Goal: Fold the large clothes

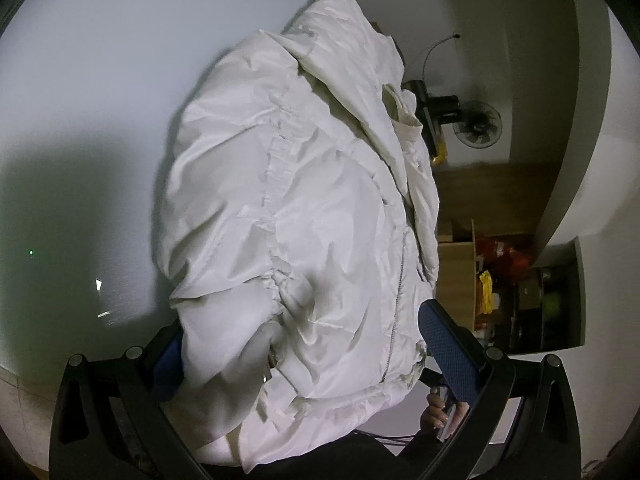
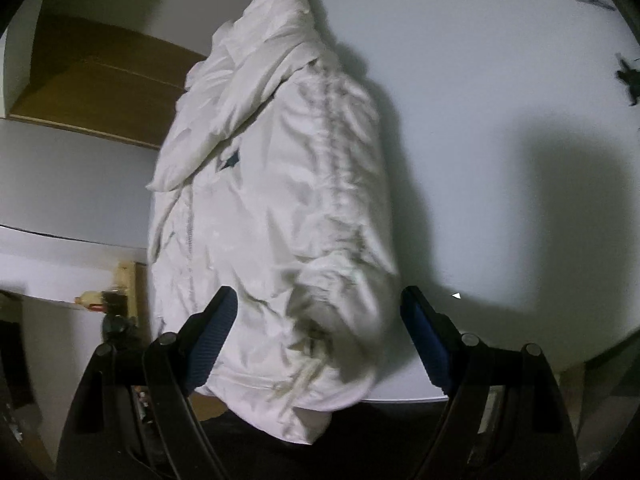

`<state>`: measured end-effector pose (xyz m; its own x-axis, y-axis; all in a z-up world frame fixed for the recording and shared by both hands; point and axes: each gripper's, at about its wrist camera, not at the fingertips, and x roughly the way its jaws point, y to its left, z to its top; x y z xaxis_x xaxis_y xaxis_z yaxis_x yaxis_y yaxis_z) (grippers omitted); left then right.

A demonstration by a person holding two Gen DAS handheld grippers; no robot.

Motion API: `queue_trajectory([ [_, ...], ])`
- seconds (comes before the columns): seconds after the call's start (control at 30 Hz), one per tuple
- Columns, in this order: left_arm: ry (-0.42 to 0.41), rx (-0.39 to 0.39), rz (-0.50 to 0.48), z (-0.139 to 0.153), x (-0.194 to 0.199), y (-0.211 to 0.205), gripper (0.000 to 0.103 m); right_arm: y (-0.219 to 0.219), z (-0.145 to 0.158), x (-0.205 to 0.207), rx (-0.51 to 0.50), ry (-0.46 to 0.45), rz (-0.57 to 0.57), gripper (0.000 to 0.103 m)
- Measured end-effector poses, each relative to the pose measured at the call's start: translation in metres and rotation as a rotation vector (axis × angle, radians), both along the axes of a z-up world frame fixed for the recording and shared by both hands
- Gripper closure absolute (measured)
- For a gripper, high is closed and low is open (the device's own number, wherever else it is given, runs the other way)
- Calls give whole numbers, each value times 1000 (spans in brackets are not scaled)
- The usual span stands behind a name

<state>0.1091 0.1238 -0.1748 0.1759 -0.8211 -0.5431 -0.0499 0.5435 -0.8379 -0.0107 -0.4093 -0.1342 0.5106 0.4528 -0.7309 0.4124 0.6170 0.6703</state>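
- The left gripper [image 1: 304,344] has its left pad almost wholly hidden behind a fold of the white jacket [image 1: 304,208]; whether the pads press the cloth cannot be told.
- The jacket's hem runs out of the left wrist view at 6 o'clock.
- A hand [image 1: 440,412] at 5 o'clock is mostly covered by the gripper's right finger.
- Shelf clutter [image 1: 516,280] at 3 o'clock is too blurred to name.
- In the right wrist view, the jacket [image 2: 272,208] covers the table's [image 2: 500,120] near edge at 6 o'clock.
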Motion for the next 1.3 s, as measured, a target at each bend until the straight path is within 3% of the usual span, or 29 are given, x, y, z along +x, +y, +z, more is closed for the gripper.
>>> queue_trajectory([
  [0.1,-3,-5,-10,0,2,-7,0,13,-7,4,64,-10,41,19],
  [0.3,15,-28,4,-3,7,-14,2,24,-12,5,51,-25,33,23],
  [0.4,13,-26,-4,-3,7,-14,2,26,-14,3,19,-8,18,54],
  [0.43,8,-22,-6,-3,6,-14,2,26,-17,3,8,3,7,74],
  [0.47,-2,-7,-12,-2,5,-16,4,25,-23,1,10,11,-11,80],
  [0.53,-12,43,-24,0,3,-18,19,22,-30,-1,47,1,-30,86],
  [0.57,-11,66,-25,-2,2,-19,37,22,-32,-2,51,0,-35,87],
  [0.6,-3,85,-28,-4,2,-18,62,23,-35,-2,49,-5,-39,88],
  [0.63,13,108,-28,-10,2,-18,73,23,-35,-3,44,-6,-40,88],
  [0.7,25,71,-19,-17,3,-14,80,27,-35,-3,15,-8,-38,88],
  [0.8,20,72,-12,-21,1,-11,87,30,-34,-3,-11,-9,-33,89],
  [0.9,-28,127,-26,-14,-5,-15,89,28,-29,-7,-14,-11,-36,90],
  [1.07,-99,119,-49,3,-19,-12,90,23,-9,-19,-22,-90,-16,92],
  [1.3,-130,131,-103,22,-39,-6,90,21,4,-35,-12,-134,17,93],
])
